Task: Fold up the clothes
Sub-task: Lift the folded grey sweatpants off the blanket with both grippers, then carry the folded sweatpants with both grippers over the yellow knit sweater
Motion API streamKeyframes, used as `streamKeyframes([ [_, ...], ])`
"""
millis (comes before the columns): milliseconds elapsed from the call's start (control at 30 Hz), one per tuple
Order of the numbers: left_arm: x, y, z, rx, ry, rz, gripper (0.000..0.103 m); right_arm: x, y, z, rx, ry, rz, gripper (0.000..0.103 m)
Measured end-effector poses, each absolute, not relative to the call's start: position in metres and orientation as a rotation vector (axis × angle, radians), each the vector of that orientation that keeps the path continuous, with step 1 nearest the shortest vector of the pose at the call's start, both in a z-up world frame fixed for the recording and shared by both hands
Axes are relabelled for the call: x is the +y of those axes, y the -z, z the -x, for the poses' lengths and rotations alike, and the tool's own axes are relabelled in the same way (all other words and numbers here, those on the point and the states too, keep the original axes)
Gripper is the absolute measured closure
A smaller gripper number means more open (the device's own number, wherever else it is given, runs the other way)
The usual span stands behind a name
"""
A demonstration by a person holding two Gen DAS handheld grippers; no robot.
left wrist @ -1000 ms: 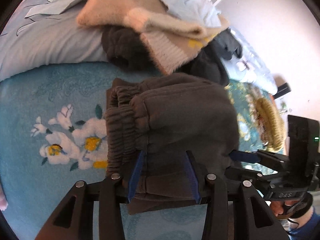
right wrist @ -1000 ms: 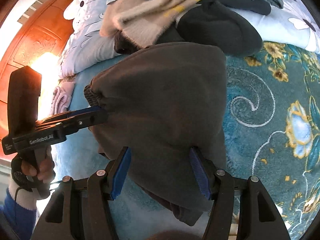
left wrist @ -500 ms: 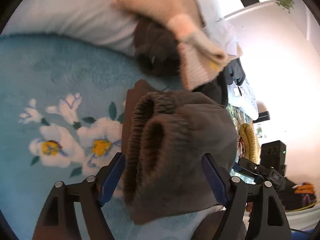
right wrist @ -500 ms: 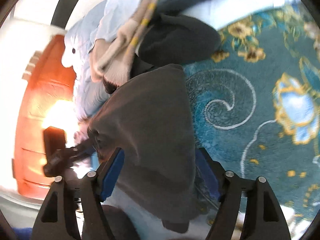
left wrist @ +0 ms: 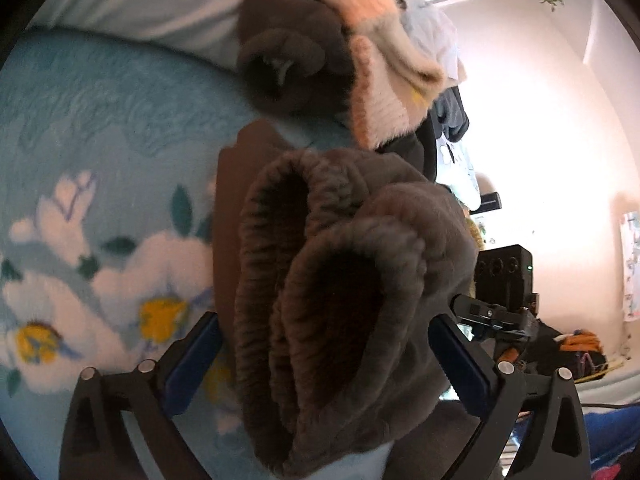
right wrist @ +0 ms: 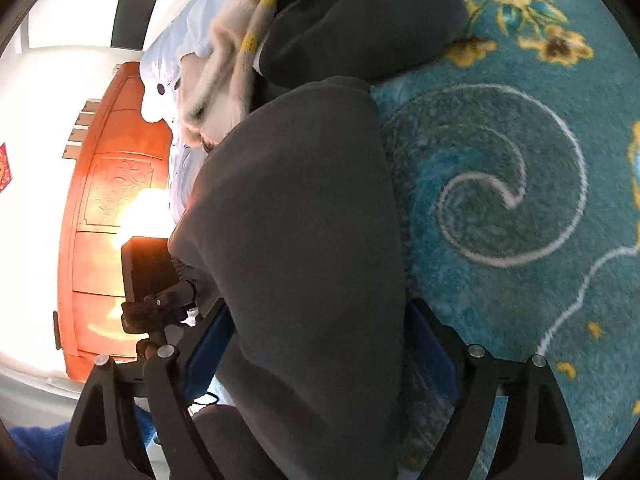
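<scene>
A folded dark grey-brown sweatpants bundle (left wrist: 352, 300) with a ribbed elastic waistband fills the left wrist view, on the teal floral blanket (left wrist: 100, 152). My left gripper (left wrist: 324, 356) stands wide open, its blue pads on either side of the bundle's waistband end. In the right wrist view the same bundle (right wrist: 304, 248) lies between the spread fingers of my right gripper (right wrist: 320, 344), which is open too. Each gripper shows at the edge of the other's view.
A heap of unfolded clothes lies beyond: a cream knit sweater (left wrist: 384, 60), a dark brown fleece piece (left wrist: 288, 60) and a dark grey garment (right wrist: 360, 20). A pale quilt (left wrist: 132, 4) lies behind. An orange wooden headboard (right wrist: 104, 216) stands at the left.
Both grippers opened wide and let go of the sweatpants. Both tilted and drew back toward the bundle's near end, so the waistband now faces the left camera.
</scene>
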State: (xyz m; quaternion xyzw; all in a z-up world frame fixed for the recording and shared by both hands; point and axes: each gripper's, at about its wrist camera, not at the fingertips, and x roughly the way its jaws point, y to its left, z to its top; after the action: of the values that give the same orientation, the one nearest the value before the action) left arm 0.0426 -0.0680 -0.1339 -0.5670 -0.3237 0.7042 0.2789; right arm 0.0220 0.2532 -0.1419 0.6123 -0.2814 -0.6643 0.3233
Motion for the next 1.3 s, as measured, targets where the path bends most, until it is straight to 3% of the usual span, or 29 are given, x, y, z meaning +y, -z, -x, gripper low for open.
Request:
streamKeyframes([
  [200,-0.062,0.125,-0.044,-0.821,-1.963,1.549,0.003,0.242,0.145,-0.011,-0.755,1.755,-1.62,0.02],
  [300,-0.059,0.12,-0.045,-0.797,-1.999,1.562,0.013,0.236,0.142,-0.008,-0.738,1.781,-1.637,0.025],
  [467,-0.051,0.107,-0.046,-0.733,-2.064,1.58,0.03,0.23,0.132,-0.008,-0.714,1.8,-1.649,0.042],
  [700,-0.028,0.056,-0.059,-0.66,-2.113,1.524,0.034,0.243,0.094,-0.012,-0.728,1.809,-1.58,0.048],
  [967,0.085,0.003,-0.049,-0.593,-2.03,1.425,0.034,0.319,0.032,-0.012,-0.674,1.872,-1.514,0.048],
  [1300,0.263,-0.021,-0.017,-0.578,-1.849,1.375,0.035,0.526,-0.036,-0.001,-0.612,2.033,-1.581,0.048],
])
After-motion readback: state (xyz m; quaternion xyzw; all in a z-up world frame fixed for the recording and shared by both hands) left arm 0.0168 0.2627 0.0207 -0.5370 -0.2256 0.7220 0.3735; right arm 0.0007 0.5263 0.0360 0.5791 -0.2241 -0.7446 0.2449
